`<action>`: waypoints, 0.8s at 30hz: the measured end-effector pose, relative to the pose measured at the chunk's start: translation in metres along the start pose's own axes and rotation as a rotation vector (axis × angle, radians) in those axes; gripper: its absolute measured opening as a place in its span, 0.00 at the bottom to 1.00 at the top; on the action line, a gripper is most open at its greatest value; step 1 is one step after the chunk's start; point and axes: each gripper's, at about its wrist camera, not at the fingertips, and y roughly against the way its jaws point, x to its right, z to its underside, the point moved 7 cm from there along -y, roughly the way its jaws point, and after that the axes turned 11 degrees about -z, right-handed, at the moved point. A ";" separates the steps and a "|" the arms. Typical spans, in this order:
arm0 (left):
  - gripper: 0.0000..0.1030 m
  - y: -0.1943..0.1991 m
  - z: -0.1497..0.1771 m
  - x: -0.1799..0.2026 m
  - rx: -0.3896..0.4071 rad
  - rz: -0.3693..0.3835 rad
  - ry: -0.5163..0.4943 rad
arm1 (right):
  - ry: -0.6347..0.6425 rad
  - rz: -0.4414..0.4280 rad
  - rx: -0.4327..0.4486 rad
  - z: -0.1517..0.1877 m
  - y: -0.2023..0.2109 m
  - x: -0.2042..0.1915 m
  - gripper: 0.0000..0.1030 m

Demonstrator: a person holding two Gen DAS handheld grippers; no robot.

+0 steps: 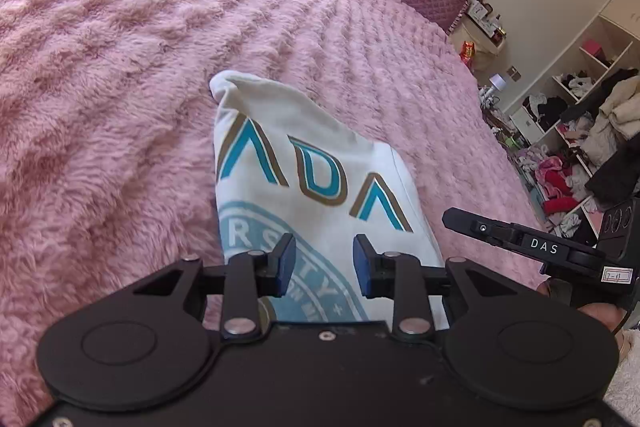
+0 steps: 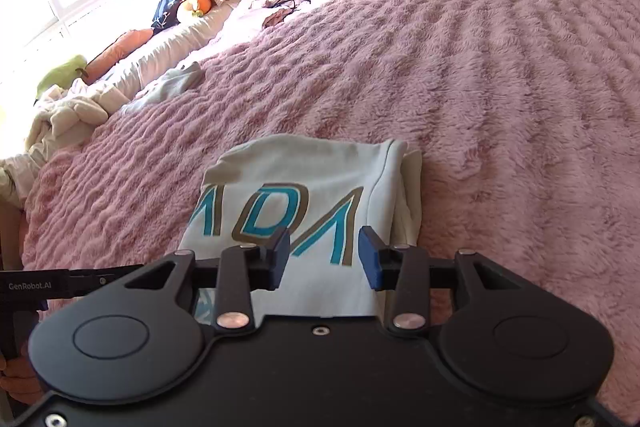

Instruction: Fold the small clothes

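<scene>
Folding looks well along as the white printed shirt (image 2: 296,211) lies in a narrow folded panel on the pink blanket (image 2: 480,75) at twelve o'clock of the left gripper (image 1: 324,265) and right gripper (image 2: 324,257), both spread and empty, a final fold likely remaining.

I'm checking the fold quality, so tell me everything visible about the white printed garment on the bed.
The white garment looks like soft cotton knit, printed with large teal letters outlined in tan and, nearer the camera, part of a pale blue round seal. It lies partly folded into a narrow panel on the pink fluffy blanket, one side turned under along its right edge. Both the left gripper and right gripper hover open over its near end, gripping nothing.
</scene>
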 end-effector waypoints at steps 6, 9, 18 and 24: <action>0.30 -0.022 0.049 -0.002 -0.063 -0.051 -0.011 | 0.032 0.098 -0.075 0.067 0.003 0.004 0.33; 0.30 -0.027 0.053 -0.004 -0.083 -0.055 0.018 | 0.063 0.130 -0.067 0.080 0.001 0.012 0.33; 0.38 0.035 0.074 0.030 -0.012 -0.077 -0.077 | 0.067 0.107 -0.014 0.084 0.045 -0.024 0.37; 0.39 -0.002 0.119 0.010 -0.124 -0.155 -0.056 | 0.126 0.228 -0.092 0.126 0.023 -0.011 0.35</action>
